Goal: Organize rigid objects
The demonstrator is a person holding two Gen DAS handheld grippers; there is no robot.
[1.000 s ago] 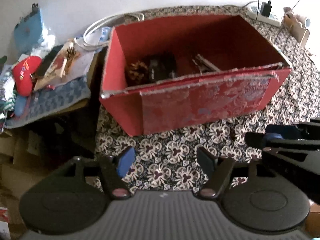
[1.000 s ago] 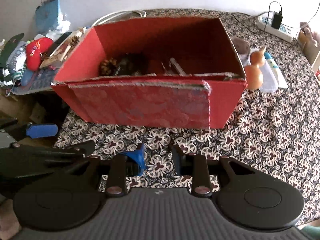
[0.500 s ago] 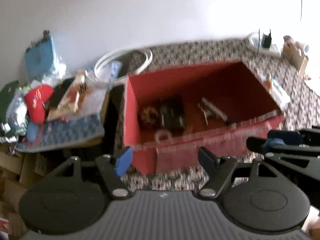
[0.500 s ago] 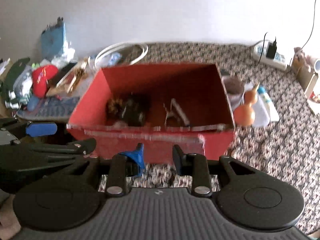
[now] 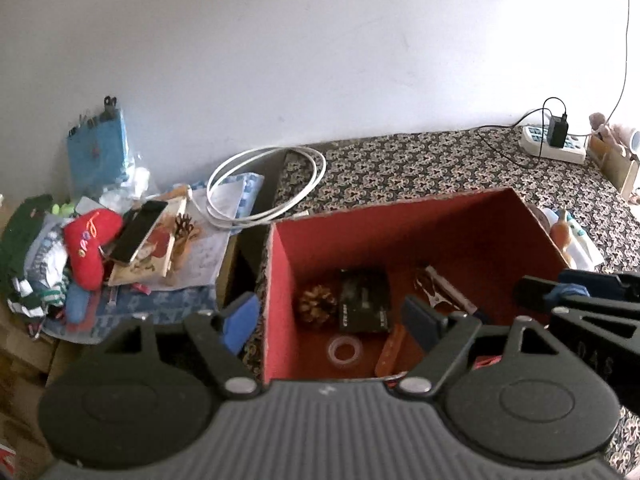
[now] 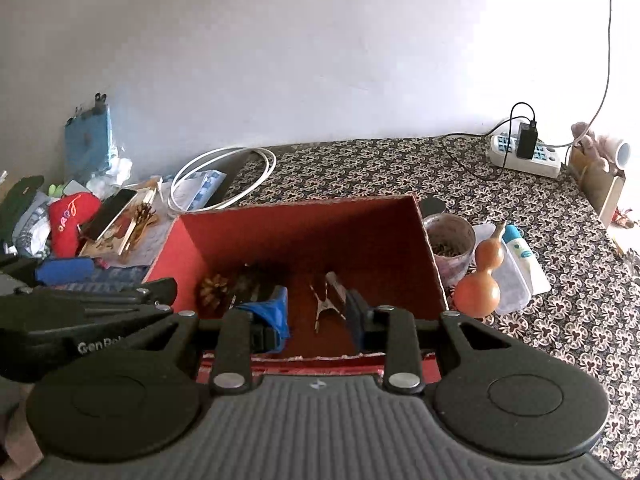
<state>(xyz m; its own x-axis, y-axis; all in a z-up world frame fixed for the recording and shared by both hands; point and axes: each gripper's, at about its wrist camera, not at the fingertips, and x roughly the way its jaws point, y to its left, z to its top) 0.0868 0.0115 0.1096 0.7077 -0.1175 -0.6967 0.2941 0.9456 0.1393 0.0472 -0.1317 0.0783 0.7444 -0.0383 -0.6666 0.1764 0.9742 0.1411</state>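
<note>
An open red cardboard box (image 5: 276,280) stands on the patterned tablecloth below both grippers. On its floor lie a pine cone (image 5: 318,304), a black packet (image 5: 364,300), a clear tape ring (image 5: 344,350), a brown bar (image 5: 390,352) and a metal clip (image 6: 328,300). My left gripper (image 5: 328,318) hangs over the box's near left corner, its jaws opening wide with nothing between them. Over the near wall, my right gripper (image 6: 316,312) shows a narrow gap and holds nothing.
Right of the box stand an orange gourd (image 6: 478,292), a glass jar (image 6: 450,244) and a plastic container (image 6: 516,276). A power strip (image 6: 524,156) lies at the back right. A white cable coil (image 5: 268,188), a red plush (image 5: 94,240) and a phone (image 5: 140,232) crowd the left.
Both grippers have risen and now look into the box from above instead of facing its front wall. The left jaws have spread a little wider.
</note>
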